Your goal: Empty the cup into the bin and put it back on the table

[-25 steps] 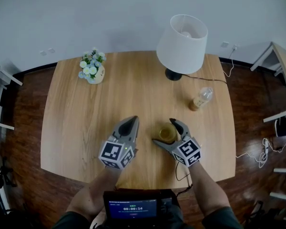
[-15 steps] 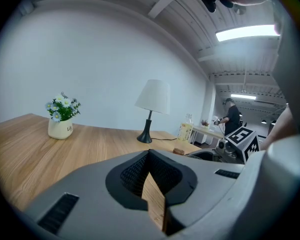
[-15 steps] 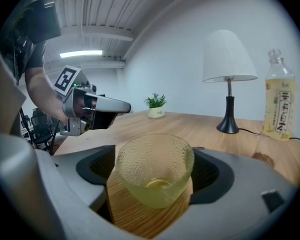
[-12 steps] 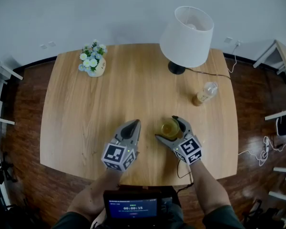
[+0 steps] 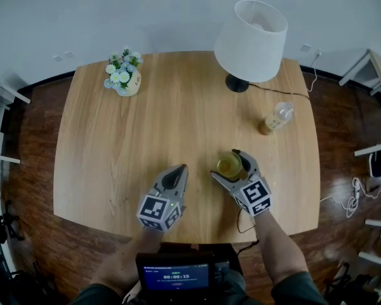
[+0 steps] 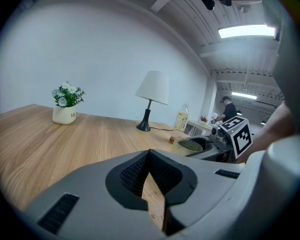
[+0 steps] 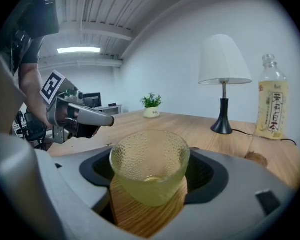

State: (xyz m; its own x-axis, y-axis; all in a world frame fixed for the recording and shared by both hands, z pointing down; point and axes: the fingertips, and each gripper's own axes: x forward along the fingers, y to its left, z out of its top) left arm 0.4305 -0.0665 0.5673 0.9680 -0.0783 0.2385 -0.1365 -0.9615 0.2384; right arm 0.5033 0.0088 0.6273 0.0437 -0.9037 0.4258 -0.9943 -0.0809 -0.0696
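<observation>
Right gripper [image 5: 226, 164] jaws have just been closing in around the cup [image 5: 229, 166], probably not squeezing it yet. Left gripper [image 5: 179, 169] dropped a little lower.

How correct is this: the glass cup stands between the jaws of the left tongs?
Wrong side: the glass cup stands between the jaws of the right tongs, which have just been closing around it; the right gripper view shows this.
</observation>
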